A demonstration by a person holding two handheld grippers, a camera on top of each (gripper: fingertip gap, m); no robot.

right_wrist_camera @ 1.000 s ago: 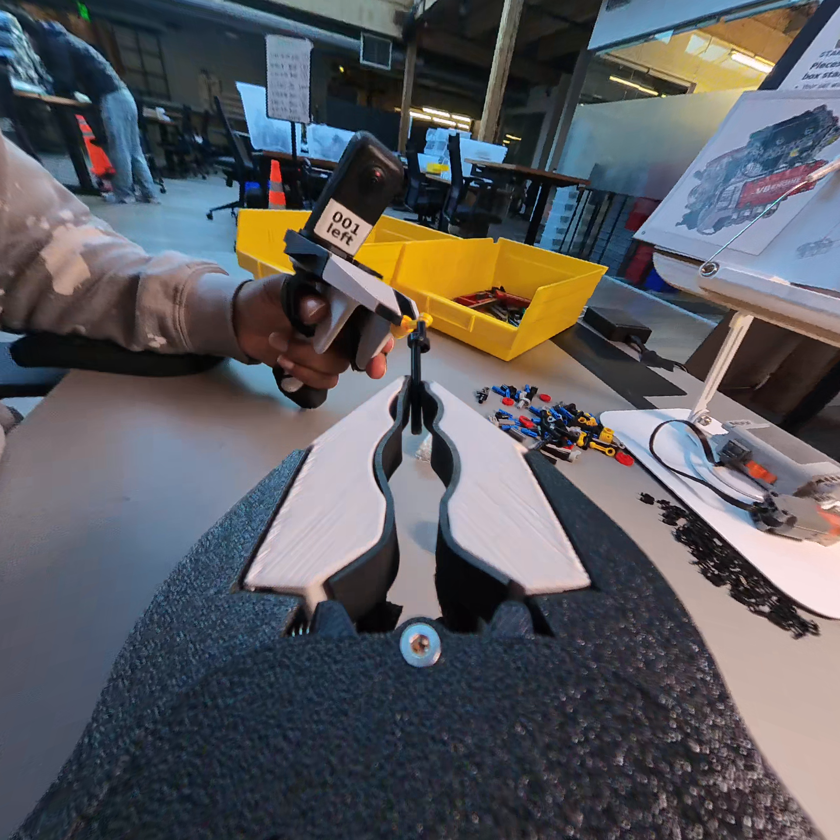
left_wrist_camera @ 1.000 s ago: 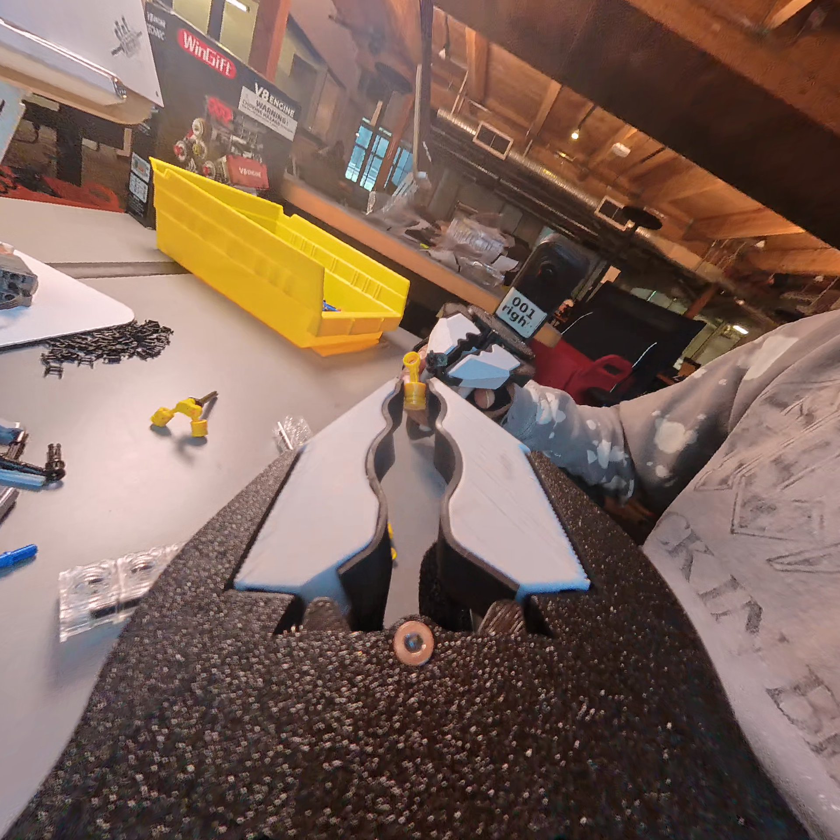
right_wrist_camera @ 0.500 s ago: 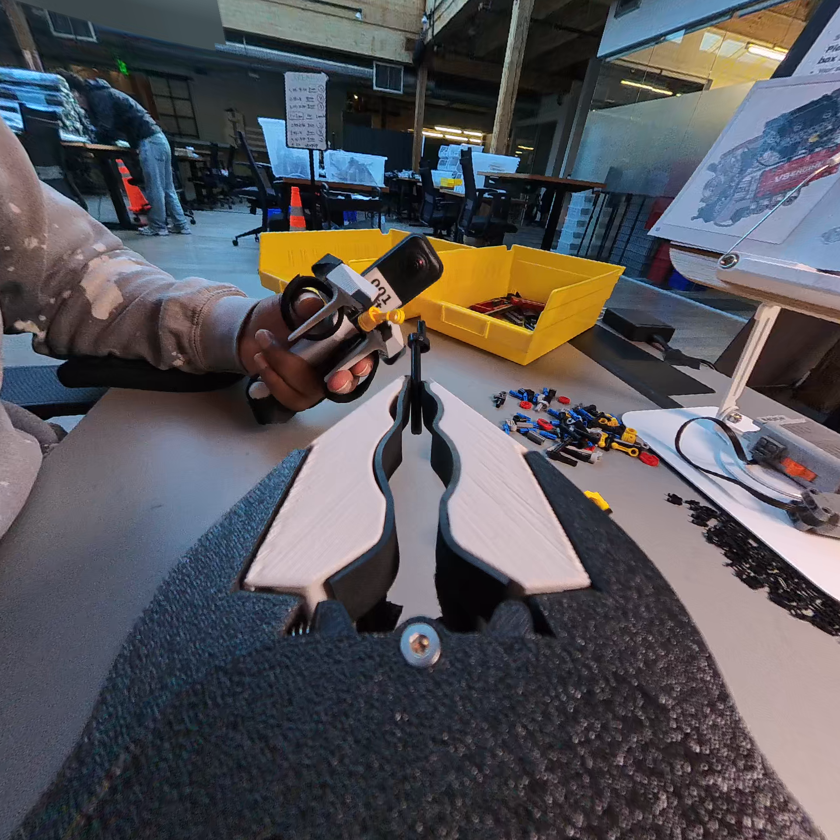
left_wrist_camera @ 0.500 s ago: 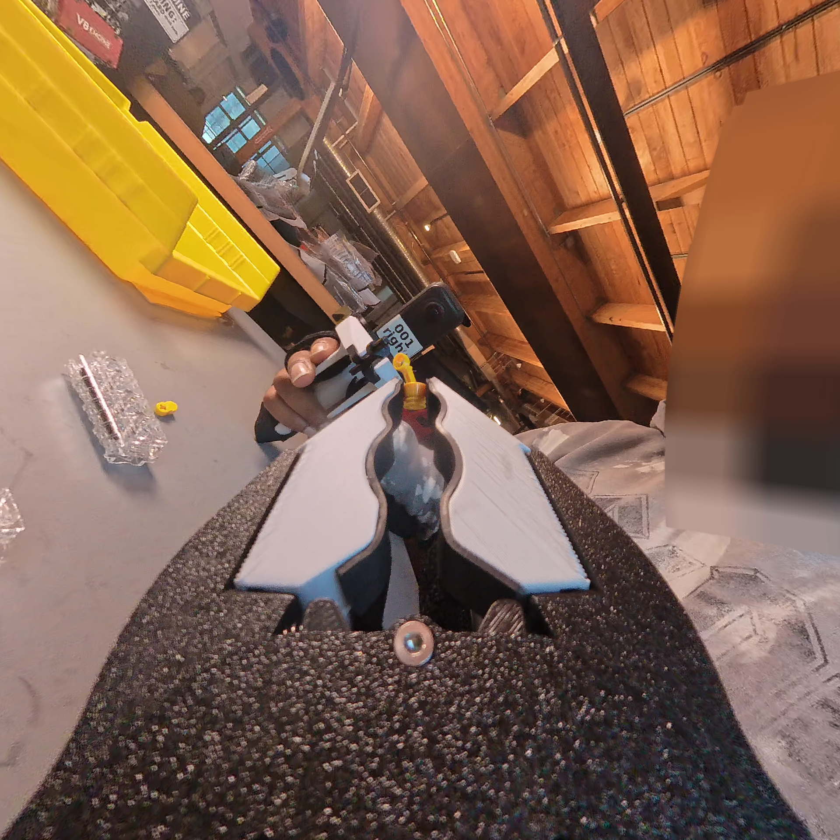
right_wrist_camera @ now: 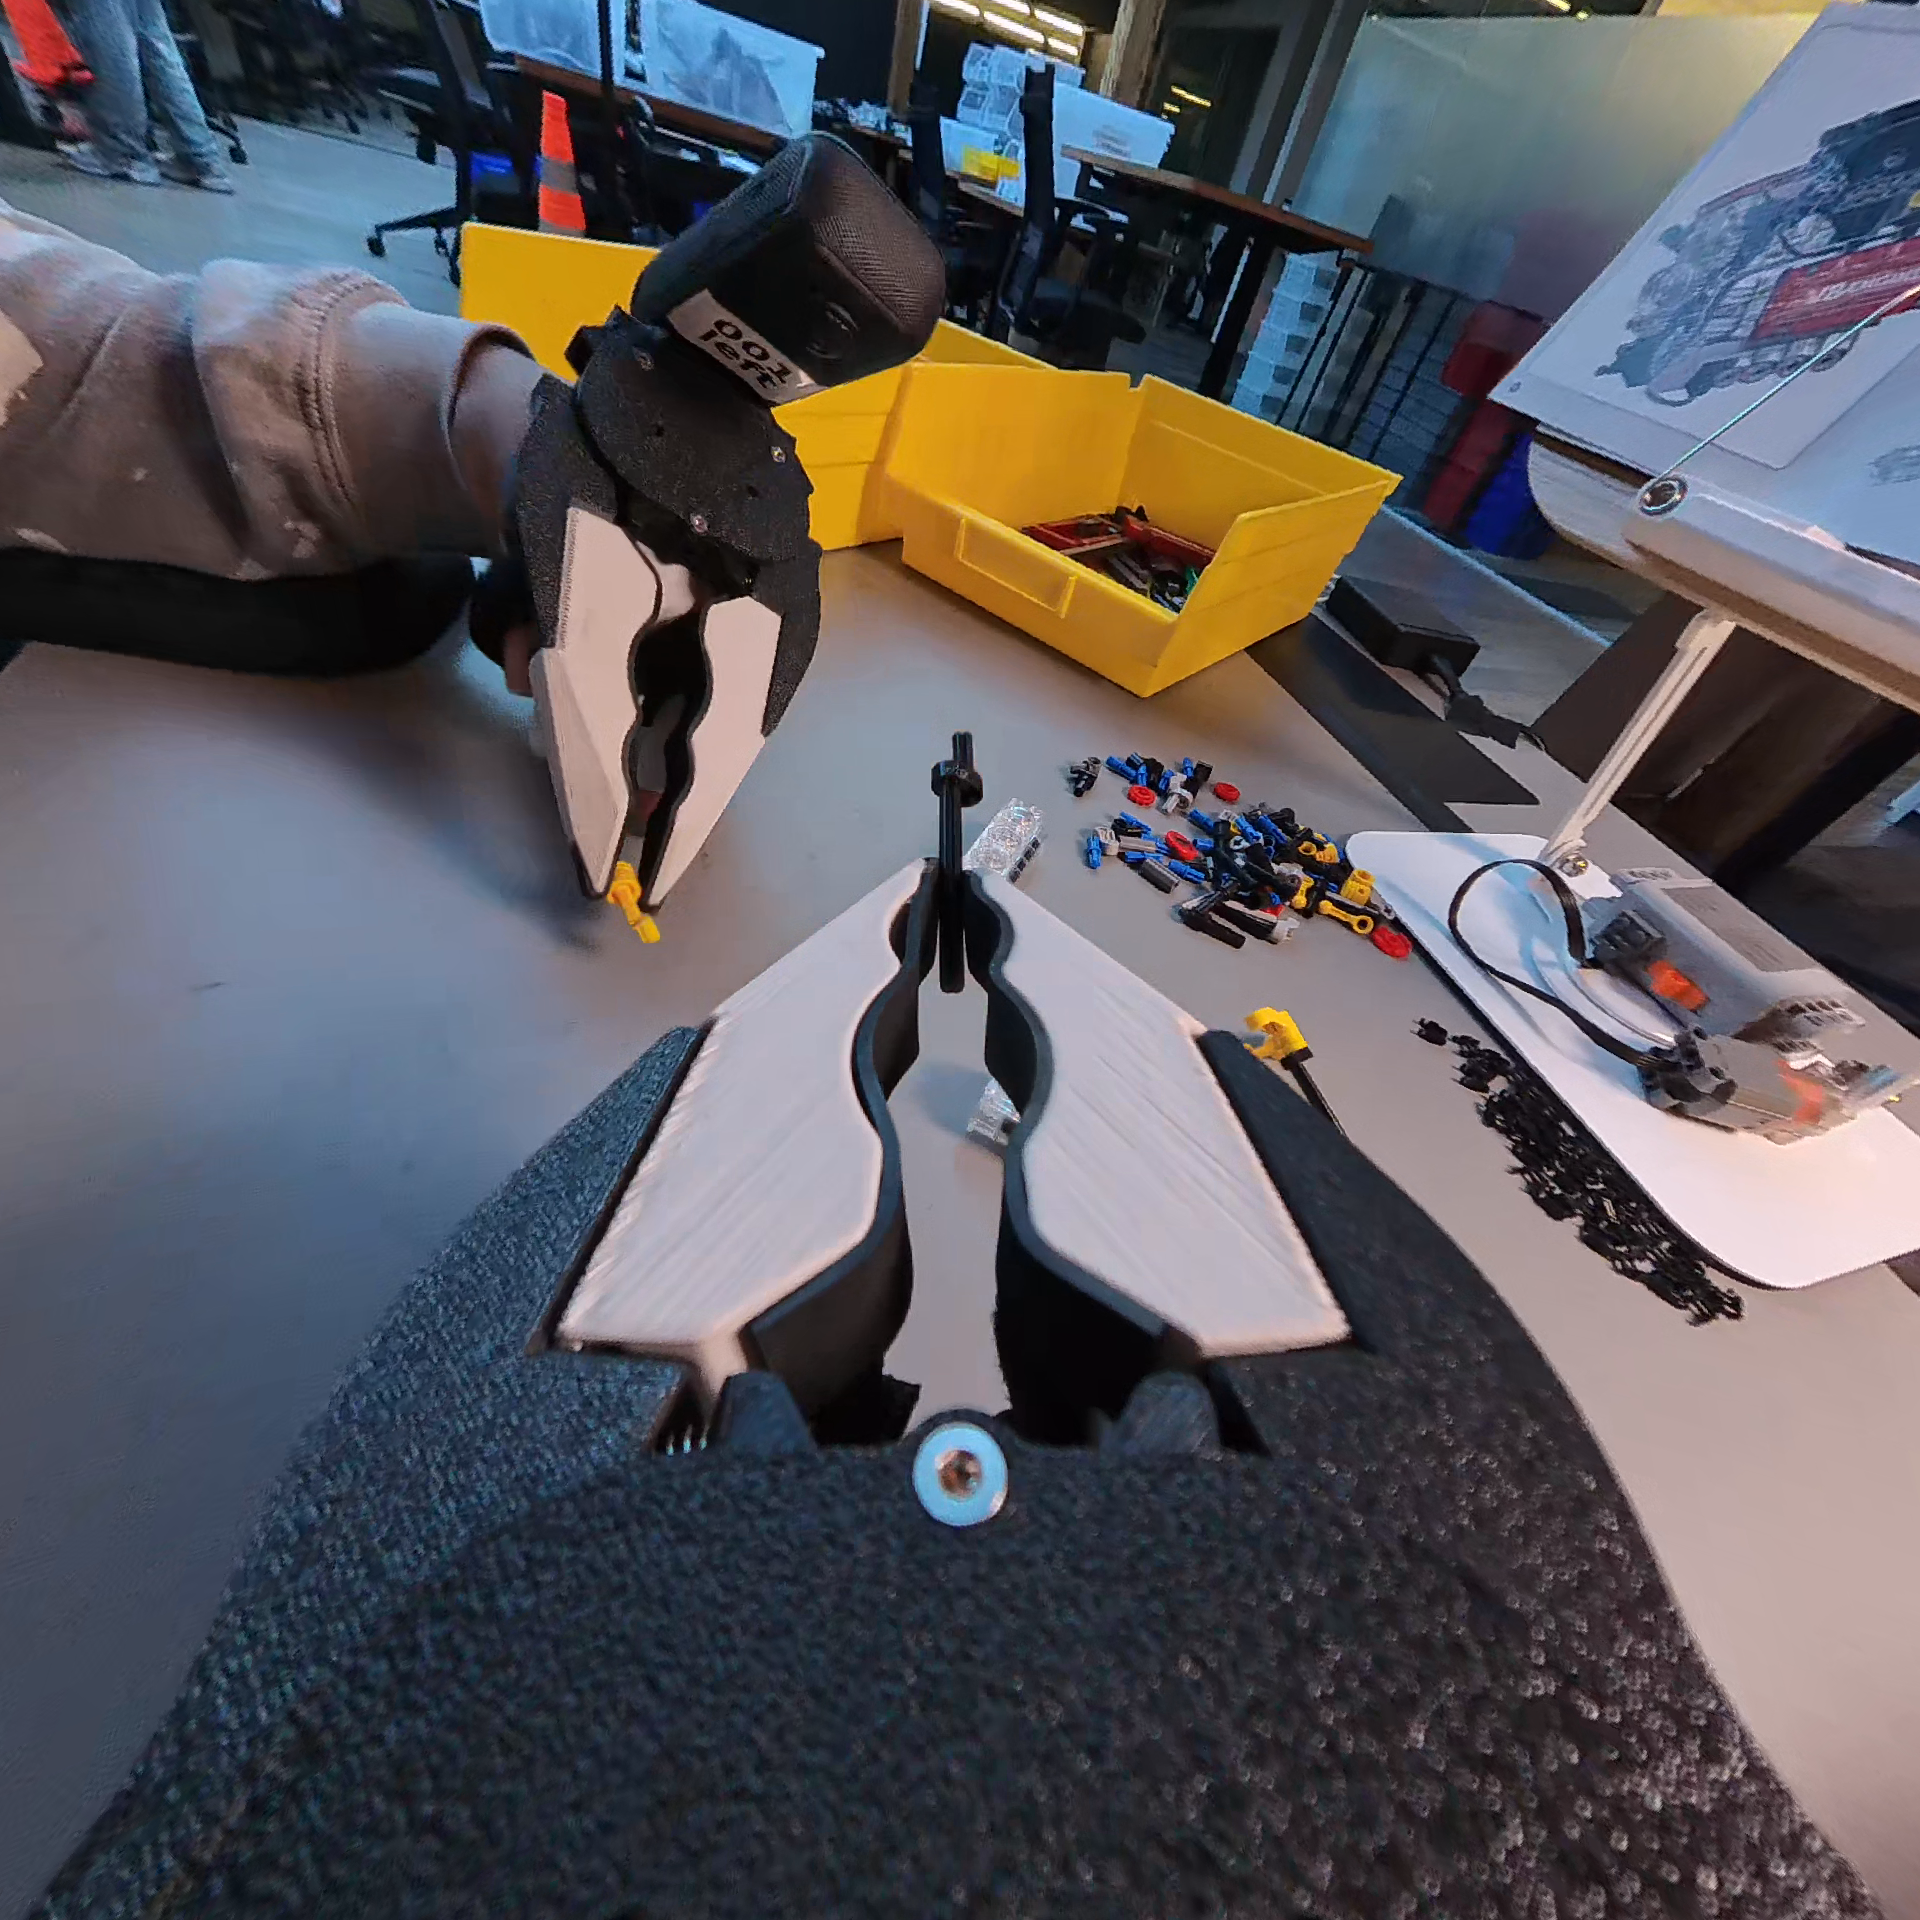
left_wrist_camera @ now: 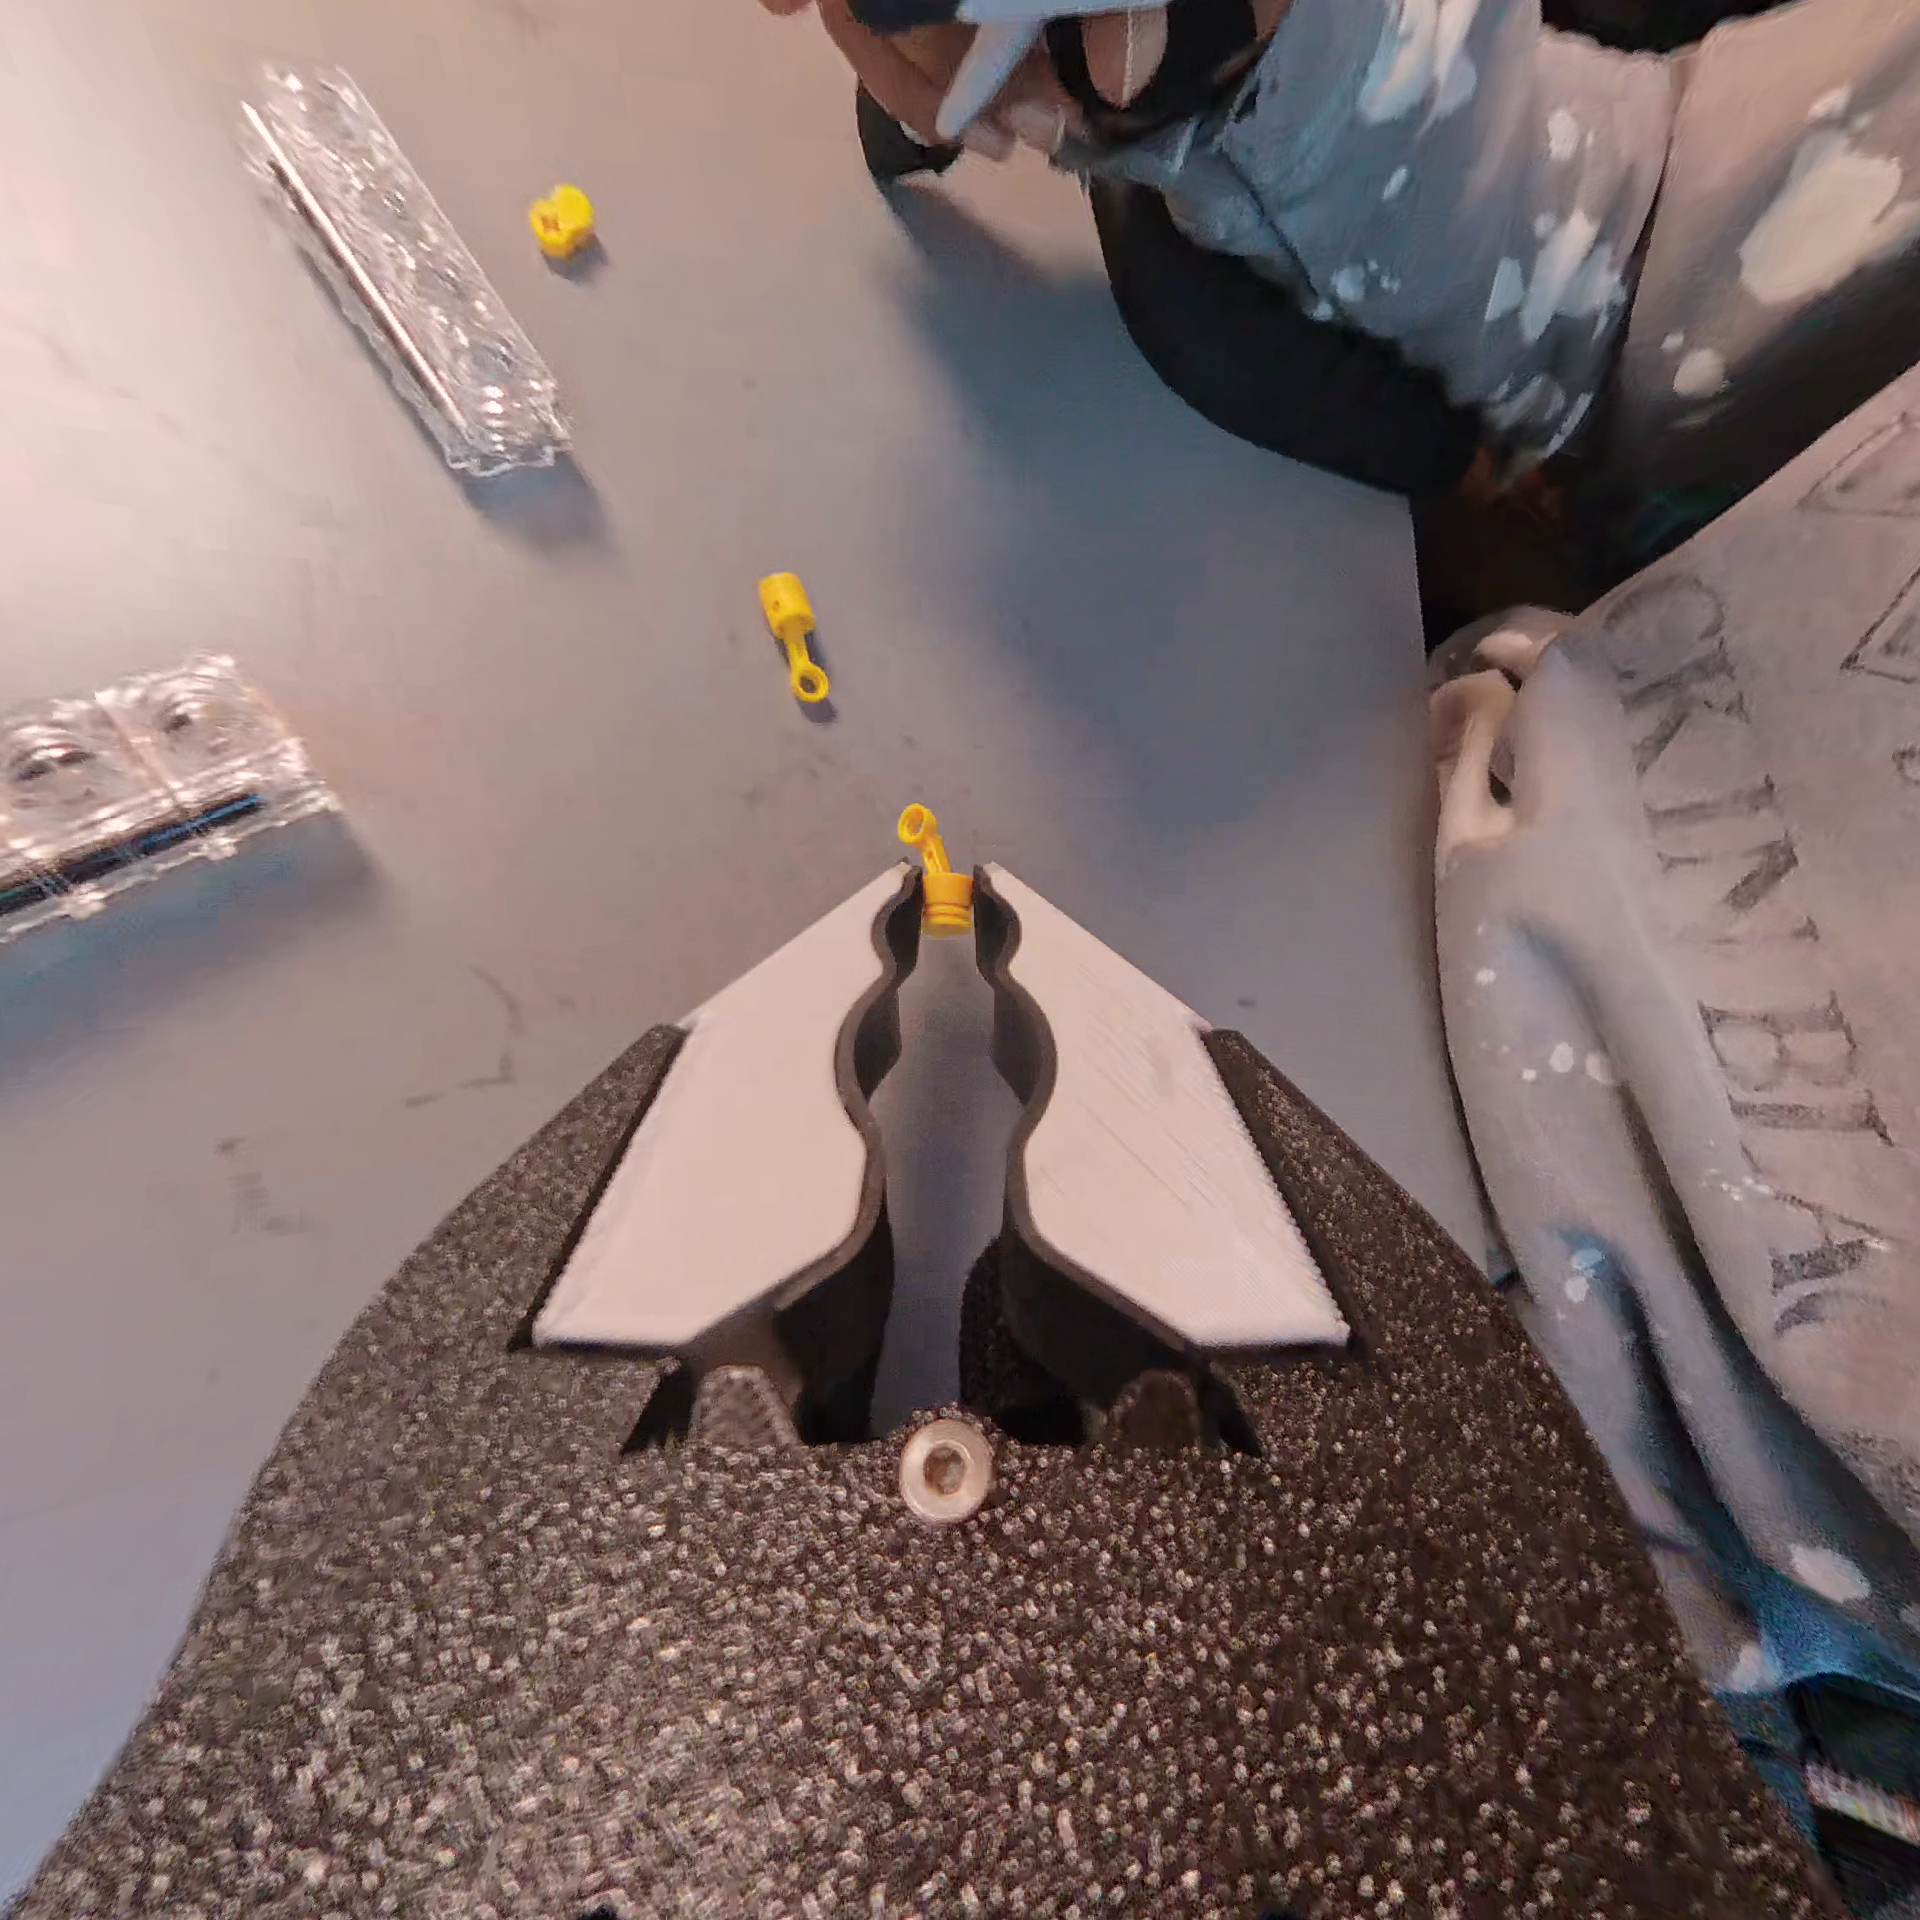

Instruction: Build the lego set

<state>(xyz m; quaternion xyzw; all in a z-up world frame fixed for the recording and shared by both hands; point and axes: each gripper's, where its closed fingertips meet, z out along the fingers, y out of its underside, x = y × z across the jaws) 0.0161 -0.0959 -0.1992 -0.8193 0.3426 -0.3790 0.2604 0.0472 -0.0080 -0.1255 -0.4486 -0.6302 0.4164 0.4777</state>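
My left gripper (left_wrist_camera: 945, 896) is shut on a small yellow piston piece (left_wrist_camera: 941, 891) and points down at the grey table, its rod end just above the surface. In the right wrist view the left gripper (right_wrist_camera: 623, 885) shows at left with the yellow piston piece (right_wrist_camera: 634, 900) at its tips. My right gripper (right_wrist_camera: 951, 883) is shut on a thin black axle (right_wrist_camera: 952, 831) that stands upright between the fingertips. A second yellow piston (left_wrist_camera: 792, 630) lies on the table ahead of the left gripper. A small yellow bush (left_wrist_camera: 561, 218) lies farther off.
Clear plastic blocks (left_wrist_camera: 400, 281) (left_wrist_camera: 135, 769) lie to the left. A yellow bin (right_wrist_camera: 1132, 520) with parts stands behind. A pile of small coloured pins (right_wrist_camera: 1226, 852), a white board (right_wrist_camera: 1558, 1174) with a grey motor (right_wrist_camera: 1725, 987), black pins (right_wrist_camera: 1579, 1174) and a yellow-and-black piece (right_wrist_camera: 1280, 1037) are at right. Measured from the fingertips, the small yellow bush (left_wrist_camera: 561, 218) is 10 cm or so from the right gripper and 15 cm from the left.
The left gripper has swung from pointing up beside the right gripper's axle to pointing down at the table, still holding the yellow piston. The right gripper keeps the black axle.
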